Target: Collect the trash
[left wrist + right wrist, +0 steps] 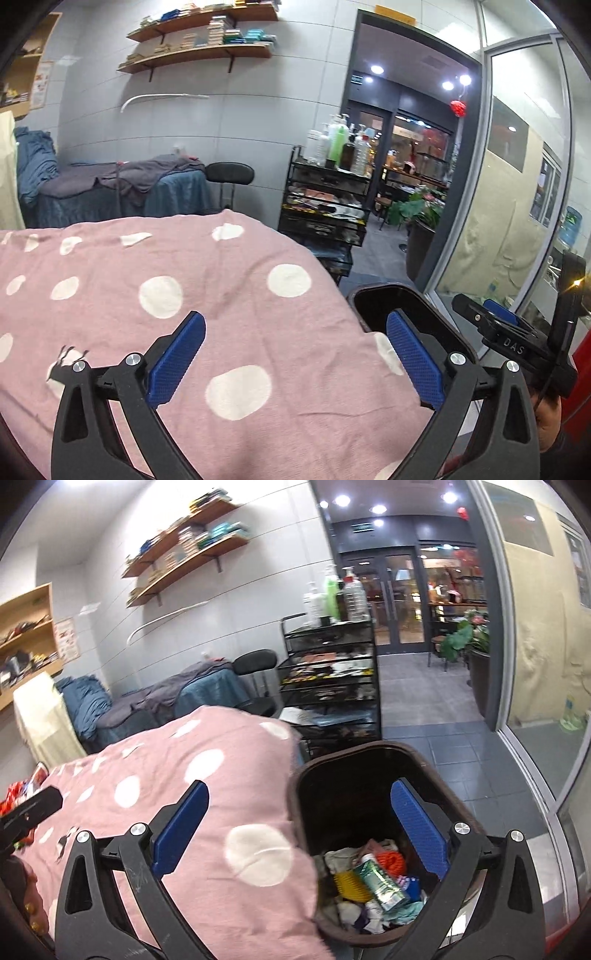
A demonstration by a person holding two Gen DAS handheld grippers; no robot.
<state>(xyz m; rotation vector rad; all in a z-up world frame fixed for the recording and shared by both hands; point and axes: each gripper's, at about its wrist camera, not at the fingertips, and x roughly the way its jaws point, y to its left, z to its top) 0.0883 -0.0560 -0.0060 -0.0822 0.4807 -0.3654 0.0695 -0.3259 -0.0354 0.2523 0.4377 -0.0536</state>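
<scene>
Brown trash bin [373,775] below right gripper [303,834], jaws wide, empty; left gripper [295,362] wide over pink blanket [147,288].

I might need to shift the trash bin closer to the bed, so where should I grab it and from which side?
Probably take the brown trash bin by its upper rim, coming down from above on the open side away from the pink dotted blanket. The rim is a thin raised edge that open jaws could straddle; the blanket presses on its bed side and trash fills the bottom.
</scene>
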